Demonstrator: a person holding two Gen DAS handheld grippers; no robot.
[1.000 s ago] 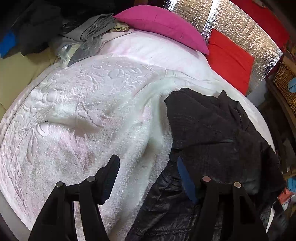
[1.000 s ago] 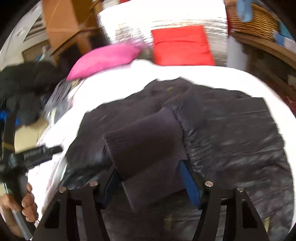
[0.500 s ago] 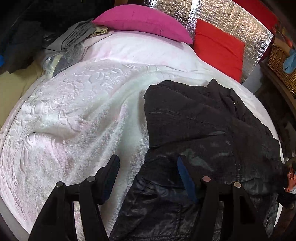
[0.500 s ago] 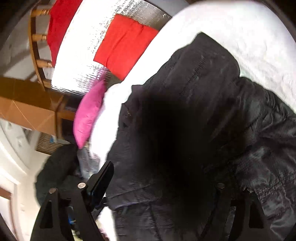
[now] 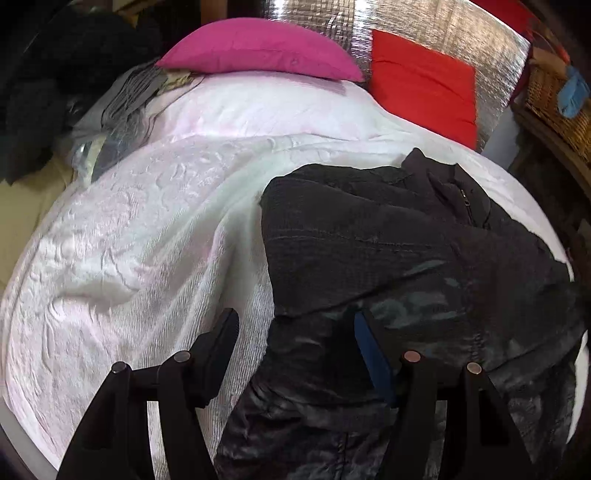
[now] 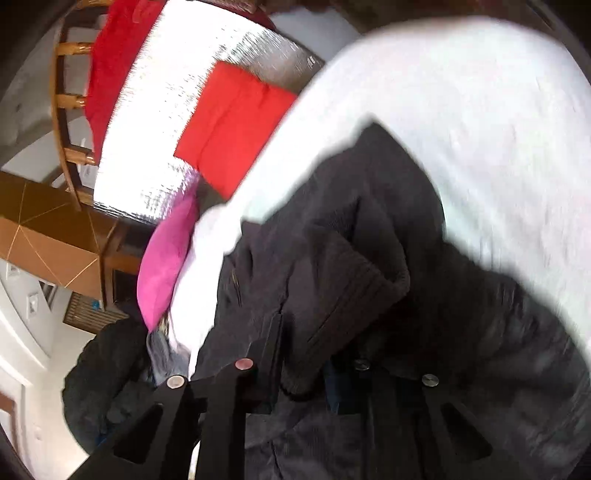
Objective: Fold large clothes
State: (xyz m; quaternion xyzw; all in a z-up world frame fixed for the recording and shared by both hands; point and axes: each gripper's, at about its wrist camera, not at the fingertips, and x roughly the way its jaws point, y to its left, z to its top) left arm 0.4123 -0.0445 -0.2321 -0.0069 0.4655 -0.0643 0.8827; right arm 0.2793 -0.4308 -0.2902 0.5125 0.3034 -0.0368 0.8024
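A large black jacket lies rumpled on the right side of a white textured blanket covering the bed. My left gripper hovers open above the jacket's left edge, with nothing pinched between its fingers. In the right wrist view the jacket fills the lower half. There my right gripper is rolled sideways, and its jaws are closing tight on the jacket's ribbed cuff, which is squeezed between the pads.
A pink pillow and a red cushion lean on a silver foil panel at the bed's head. Grey clothes and a dark heap sit at the left. A wicker basket stands at the right.
My left gripper slid right, over the jacket's edge. My right gripper rolled sideways, opened wide off the cuff, then closed on the cuff again.
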